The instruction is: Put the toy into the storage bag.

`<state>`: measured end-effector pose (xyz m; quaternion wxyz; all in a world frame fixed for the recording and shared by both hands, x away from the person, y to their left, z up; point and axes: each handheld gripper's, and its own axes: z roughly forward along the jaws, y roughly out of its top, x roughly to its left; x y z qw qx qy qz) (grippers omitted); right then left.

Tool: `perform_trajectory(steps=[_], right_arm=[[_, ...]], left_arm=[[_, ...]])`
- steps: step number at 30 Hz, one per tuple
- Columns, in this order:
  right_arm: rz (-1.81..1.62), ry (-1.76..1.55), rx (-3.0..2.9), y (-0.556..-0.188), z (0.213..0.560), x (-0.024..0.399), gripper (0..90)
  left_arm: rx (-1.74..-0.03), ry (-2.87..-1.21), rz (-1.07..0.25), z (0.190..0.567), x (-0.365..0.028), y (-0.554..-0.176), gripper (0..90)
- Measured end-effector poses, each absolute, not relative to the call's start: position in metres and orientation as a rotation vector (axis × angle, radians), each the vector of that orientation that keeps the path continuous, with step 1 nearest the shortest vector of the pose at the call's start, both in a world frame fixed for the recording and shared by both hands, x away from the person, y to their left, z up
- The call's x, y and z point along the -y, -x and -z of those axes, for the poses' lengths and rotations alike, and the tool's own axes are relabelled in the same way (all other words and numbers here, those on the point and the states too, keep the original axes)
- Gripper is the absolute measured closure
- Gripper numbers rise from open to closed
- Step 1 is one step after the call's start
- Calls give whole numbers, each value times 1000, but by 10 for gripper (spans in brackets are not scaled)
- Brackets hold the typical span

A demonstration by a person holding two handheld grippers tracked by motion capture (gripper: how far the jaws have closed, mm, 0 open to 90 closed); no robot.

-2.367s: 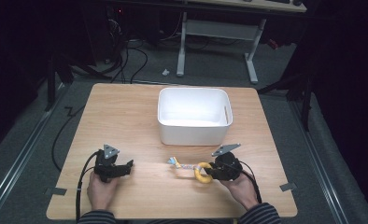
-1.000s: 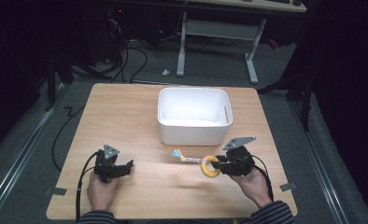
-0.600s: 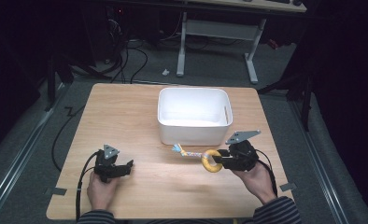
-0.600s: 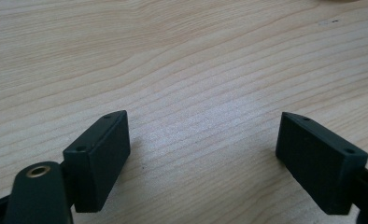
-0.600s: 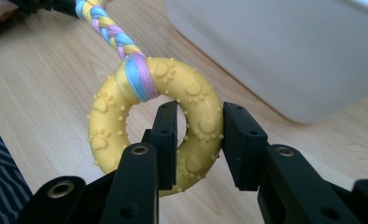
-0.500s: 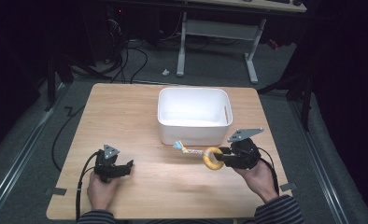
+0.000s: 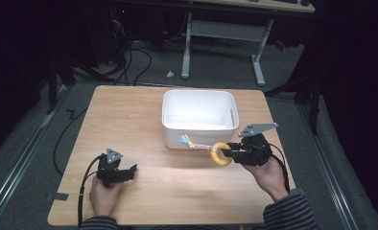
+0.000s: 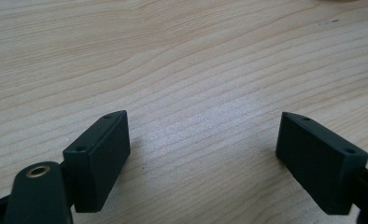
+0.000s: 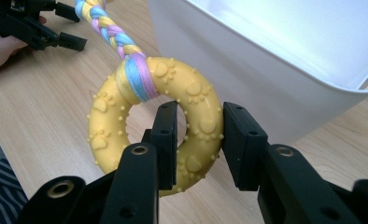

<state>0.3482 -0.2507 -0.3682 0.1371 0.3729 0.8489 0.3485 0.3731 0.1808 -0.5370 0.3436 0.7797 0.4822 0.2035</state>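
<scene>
Right hand-held gripper (image 9: 196, 140) clamped on one side of yellow ring toy (image 9: 154, 121), held above worktop (image 7: 144, 124) just beside front wall of white bin (image 7: 199, 112), braided rope (image 7: 193, 143) trailing from ring. Left hand-held gripper (image 8: 203, 158) resting low over bare worktop, jaws wide apart, gripping nothing.

A tub (image 7: 199, 117) stood toward the far side of the table (image 7: 129, 115), just beyond the right gripper (image 7: 231, 152), whose jaws pinched a ring toy (image 7: 220, 154) clear of the tabletop. The toy's braided rope (image 7: 193, 143) ran off to that gripper's left, before the tub's near wall. The left gripper (image 7: 129, 169) sat well to the left, low over the table's near edge.
</scene>
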Motion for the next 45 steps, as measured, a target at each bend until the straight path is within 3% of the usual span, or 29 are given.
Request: perform_trajectory(steps=[13, 19, 45], right_arm=[[-1021, -1090, -2420, -364, 348, 252, 680], [-1084, -1069, -2387, -387, 329, 250, 680], [-918, -1152, -2373, -457, 331, 222, 679]], left_arm=[[-1253, -2026, -528, 537, -181, -373, 180], [-1252, -2024, -524, 537, -181, -373, 181], [-1247, -2027, -522, 537, -181, -373, 178]])
